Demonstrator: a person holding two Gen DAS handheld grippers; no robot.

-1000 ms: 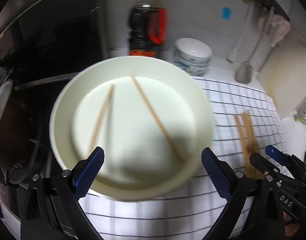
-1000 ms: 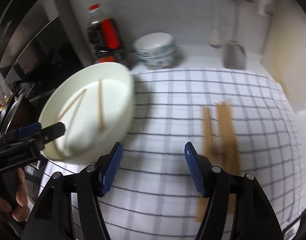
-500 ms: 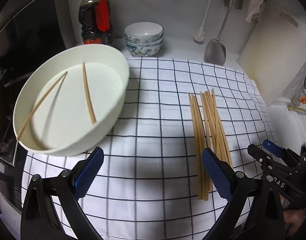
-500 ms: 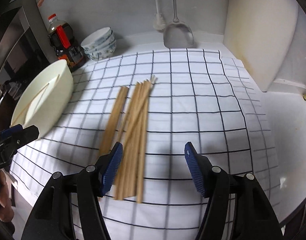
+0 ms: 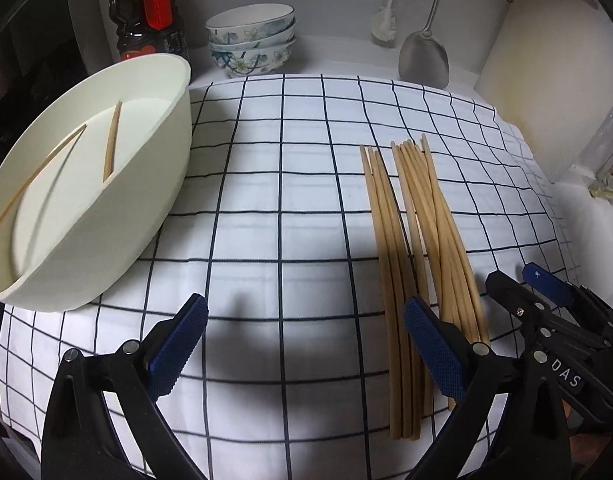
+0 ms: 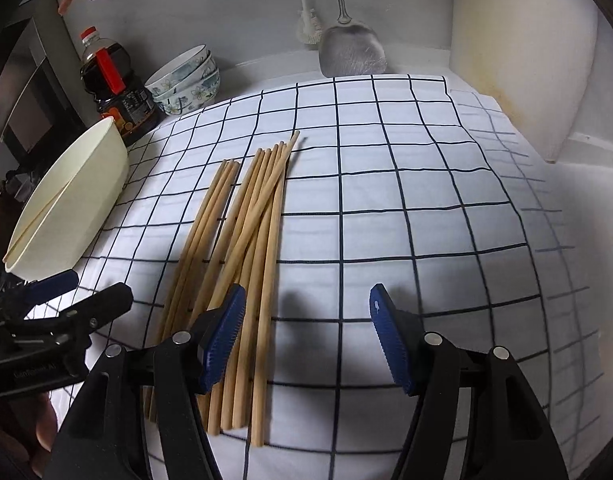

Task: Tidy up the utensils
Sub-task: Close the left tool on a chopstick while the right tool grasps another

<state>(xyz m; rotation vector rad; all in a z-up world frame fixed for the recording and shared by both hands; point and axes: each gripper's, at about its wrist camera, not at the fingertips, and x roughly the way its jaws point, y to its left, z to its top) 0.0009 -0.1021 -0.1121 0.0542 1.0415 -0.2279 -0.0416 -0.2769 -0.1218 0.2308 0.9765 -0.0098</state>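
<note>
chopsticks (image 5: 416, 264) lie in a loose bundle on a white cloth with a dark grid (image 5: 282, 208), their tips fanning toward 12 o'clock in the left wrist view. a thinner group of them sits just to the 9 o'clock side of the thicker group, the two nearly touching along their length. in the right wrist view the same bundle (image 6: 242, 240) runs from 7 o'clock up toward 1 o'clock.

two more chopsticks (image 5: 112, 140) rest inside a wide cream bowl (image 5: 146, 184), which sits at the 9 o'clock edge of the cloth, well apart from the bundle. one of the pair leans on the bowl's rim, the other lies across its floor.

left gripper (image 5: 306, 344) hangs over bare cloth with its blue pads spread wide and nothing between them; its 3 o'clock pad overlaps the near end of the bundle in the picture, though contact cannot be told. right gripper (image 6: 306, 344) is likewise spread wide with nothing in its grasp, its 9 o'clock pad over the near ends of the chopsticks, bare cloth between the pads.

at 12 o'clock beyond the cloth stand a stack of flowered bowls (image 5: 252, 40) and a dark sauce bottle with a red label (image 5: 150, 12), side by side. a metal spatula (image 5: 424, 60) hangs against the back wall, and a pale cutting board (image 5: 546, 80) leans at 2 o'clock.
</note>
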